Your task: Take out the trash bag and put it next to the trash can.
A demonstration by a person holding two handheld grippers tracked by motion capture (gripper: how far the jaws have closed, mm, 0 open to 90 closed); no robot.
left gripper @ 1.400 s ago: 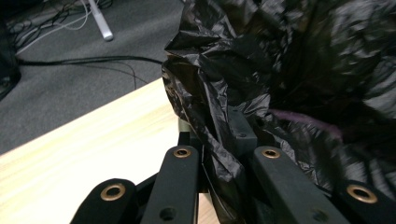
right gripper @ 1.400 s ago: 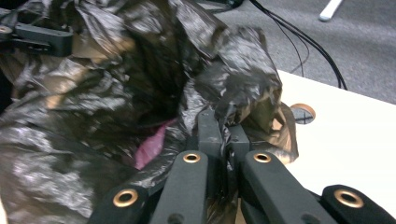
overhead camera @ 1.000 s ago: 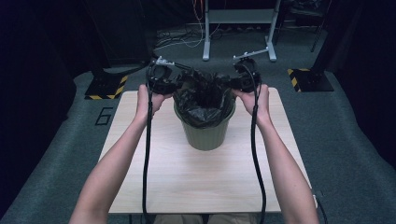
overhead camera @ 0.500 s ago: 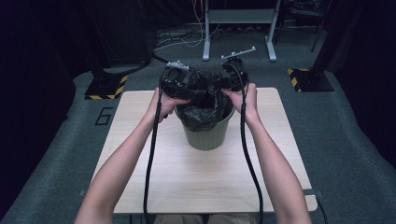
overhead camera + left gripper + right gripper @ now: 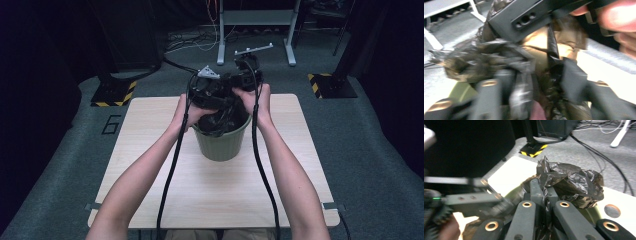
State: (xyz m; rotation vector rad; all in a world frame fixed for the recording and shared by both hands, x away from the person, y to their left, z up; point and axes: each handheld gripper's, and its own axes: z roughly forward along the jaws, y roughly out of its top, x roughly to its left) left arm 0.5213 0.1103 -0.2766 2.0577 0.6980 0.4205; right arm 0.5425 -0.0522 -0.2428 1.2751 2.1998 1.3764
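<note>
A green bin (image 5: 222, 145) lined with a black bag (image 5: 220, 120) stands mid-table. Both hands meet over its far rim. My right gripper (image 5: 543, 187) is shut on a bunched fold of the bag (image 5: 574, 182), pinched between its jaws. My left gripper (image 5: 536, 75) sits close beside it, its jaws apart with crumpled bag (image 5: 469, 60) between them. They have just been closing, and blur hides any pad contact. In the high view the left gripper (image 5: 215, 100) and right gripper (image 5: 234, 87) nearly touch.
The light wooden table (image 5: 150, 150) has bare room around the bin. On the grey floor behind are yellow-black striped feet (image 5: 112, 92), (image 5: 330, 85), a white stand (image 5: 255, 17), loose cables and a "6" mark (image 5: 111, 124).
Both hands have come together from the bin's two sides to above its far rim, drawing the bag's top inward. The left hand travelled farther, to the right.
</note>
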